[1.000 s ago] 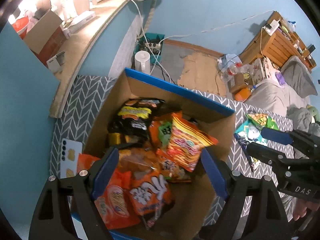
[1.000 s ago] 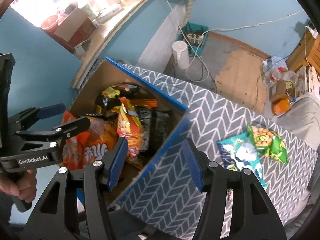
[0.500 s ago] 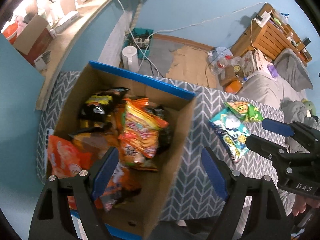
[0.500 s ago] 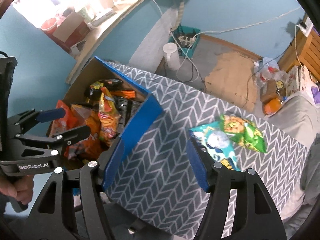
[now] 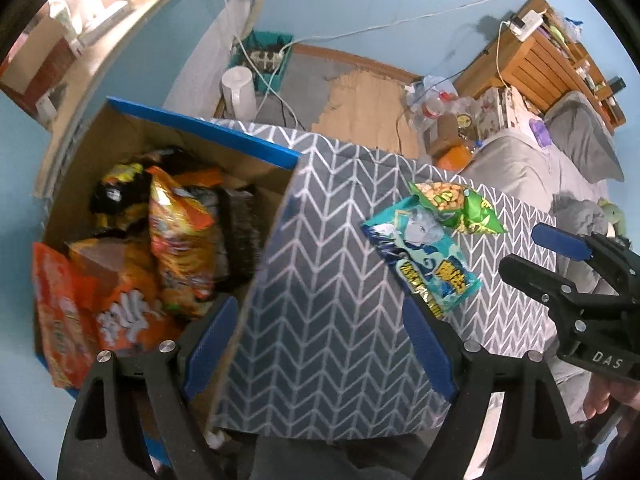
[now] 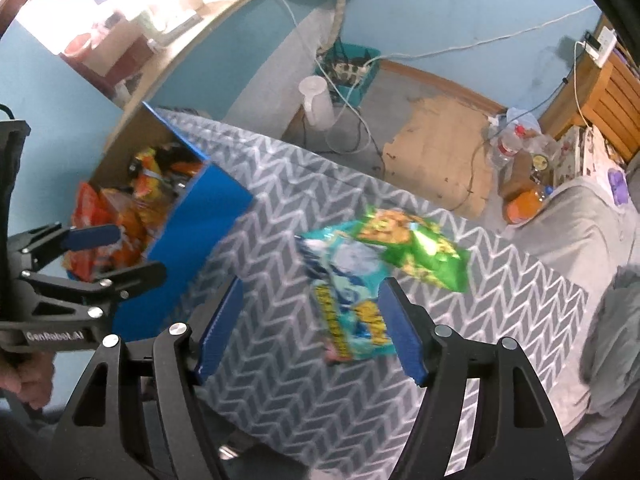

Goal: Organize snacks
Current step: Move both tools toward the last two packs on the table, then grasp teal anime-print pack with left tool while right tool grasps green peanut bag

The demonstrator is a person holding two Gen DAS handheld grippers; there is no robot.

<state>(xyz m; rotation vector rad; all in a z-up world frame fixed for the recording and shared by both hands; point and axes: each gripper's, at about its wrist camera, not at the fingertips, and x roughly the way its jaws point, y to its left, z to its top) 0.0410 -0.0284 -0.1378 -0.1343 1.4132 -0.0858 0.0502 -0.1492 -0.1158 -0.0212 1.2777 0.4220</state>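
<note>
Bench [image 5: 332,320] with chevron cover carried everything. Cardboard box [image 5: 168,140] sat at its left end, packed with snack bags. Teal snack bag [image 6: 348,296] and green snack bag [image 6: 420,252] lay overlapping on the cover, well right of box. Left tongs [image 5: 320,344] open, empty. Right tongs [image 6: 310,328] opening, nothing gripped, above teal bag's near edge.
</note>
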